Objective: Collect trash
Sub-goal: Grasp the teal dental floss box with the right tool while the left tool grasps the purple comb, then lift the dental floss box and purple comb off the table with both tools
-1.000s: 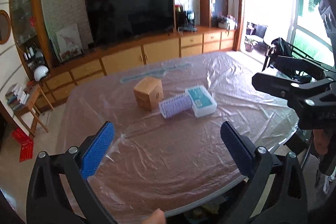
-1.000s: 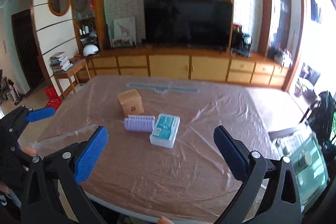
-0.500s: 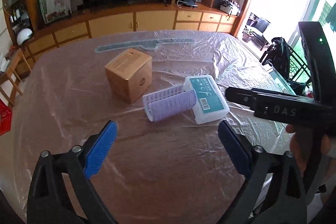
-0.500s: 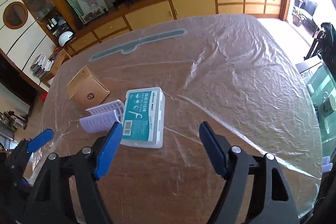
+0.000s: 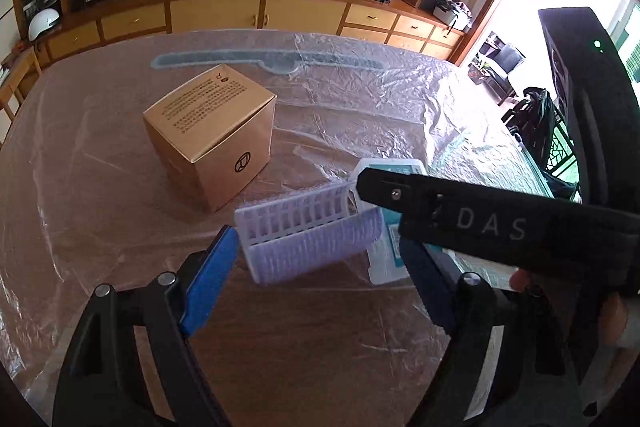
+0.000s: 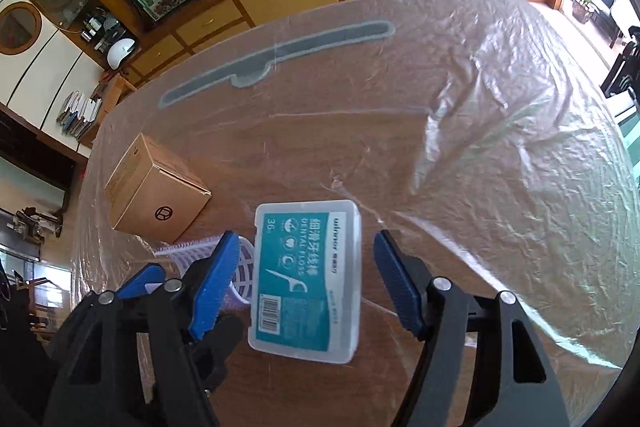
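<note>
A purple ribbed plastic rack (image 5: pixel 308 231) lies on the film-covered table (image 5: pixel 100 187), between the blue pads of my left gripper (image 5: pixel 316 247). Its jaws are closing, and the pads stand just off the rack's ends. Right beside the rack lies a clear dental floss box with a teal label (image 6: pixel 304 279), half hidden in the left wrist view (image 5: pixel 384 263). My right gripper (image 6: pixel 306 255) straddles this box with its jaws closing, and small gaps remain on both sides. A brown cardboard box (image 5: pixel 208 139) (image 6: pixel 156 195) stands just behind the rack.
The right gripper's black body (image 5: pixel 480 223) crosses in front of the left one, with a hand (image 5: pixel 612 319) on it. A long grey-blue shape (image 6: pixel 276 59) lies under the film at the far side. Crinkled film (image 6: pixel 500 127) covers the table's right part. Wooden cabinets (image 5: pixel 256 11) stand behind.
Both grippers have dropped toward the table and tilted down onto the items. Their jaws have narrowed around the rack and the floss box. The right gripper now reaches across the left view.
</note>
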Demonstrator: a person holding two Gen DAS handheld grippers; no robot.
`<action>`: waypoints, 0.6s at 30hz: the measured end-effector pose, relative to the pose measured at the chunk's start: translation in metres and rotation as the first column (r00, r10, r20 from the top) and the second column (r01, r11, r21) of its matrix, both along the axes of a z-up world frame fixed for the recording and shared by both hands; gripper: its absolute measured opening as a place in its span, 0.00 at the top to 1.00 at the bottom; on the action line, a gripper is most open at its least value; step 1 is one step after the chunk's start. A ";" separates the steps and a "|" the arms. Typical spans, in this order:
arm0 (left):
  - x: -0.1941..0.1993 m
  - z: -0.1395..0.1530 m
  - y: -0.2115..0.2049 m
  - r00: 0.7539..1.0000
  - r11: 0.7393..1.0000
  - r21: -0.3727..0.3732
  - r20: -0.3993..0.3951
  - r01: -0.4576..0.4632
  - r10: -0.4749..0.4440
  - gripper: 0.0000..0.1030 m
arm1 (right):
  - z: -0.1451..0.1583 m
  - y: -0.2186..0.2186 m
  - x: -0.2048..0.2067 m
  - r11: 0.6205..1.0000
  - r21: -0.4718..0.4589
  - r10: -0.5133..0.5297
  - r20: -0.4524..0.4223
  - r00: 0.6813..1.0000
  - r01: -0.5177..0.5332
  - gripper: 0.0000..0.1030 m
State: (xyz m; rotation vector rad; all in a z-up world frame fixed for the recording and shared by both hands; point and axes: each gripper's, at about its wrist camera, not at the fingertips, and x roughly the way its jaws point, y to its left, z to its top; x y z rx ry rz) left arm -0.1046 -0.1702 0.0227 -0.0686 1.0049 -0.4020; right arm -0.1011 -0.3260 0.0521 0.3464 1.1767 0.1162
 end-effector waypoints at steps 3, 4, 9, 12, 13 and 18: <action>0.003 -0.005 0.001 1.000 1.000 0.018 -0.009 -0.021 0.021 0.22 | -0.001 0.001 0.003 1.000 0.007 0.001 -0.010 1.000 -0.001 0.41; 0.005 -0.008 0.003 0.999 1.000 0.016 -0.023 -0.023 0.023 0.24 | -0.001 0.001 0.004 1.000 0.009 0.002 -0.015 1.000 -0.002 0.42; 0.007 -0.010 0.016 0.999 1.000 -0.012 -0.040 -0.024 0.023 0.24 | 0.001 -0.008 0.002 1.000 0.020 0.007 -0.024 1.000 -0.006 0.45; 0.005 -0.010 0.020 0.999 1.000 0.004 -0.030 -0.020 0.021 0.24 | 0.001 -0.004 -0.002 1.000 -0.011 0.017 -0.017 1.000 -0.017 0.43; 0.006 -0.009 0.020 0.999 1.000 0.005 -0.031 -0.022 0.022 0.24 | 0.001 -0.002 -0.003 0.999 -0.027 0.021 -0.016 1.000 -0.022 0.42; 0.006 -0.009 0.019 1.000 0.998 0.065 -0.005 -0.026 0.026 0.24 | -0.001 0.012 -0.011 0.995 -0.099 0.026 -0.001 1.000 -0.026 0.31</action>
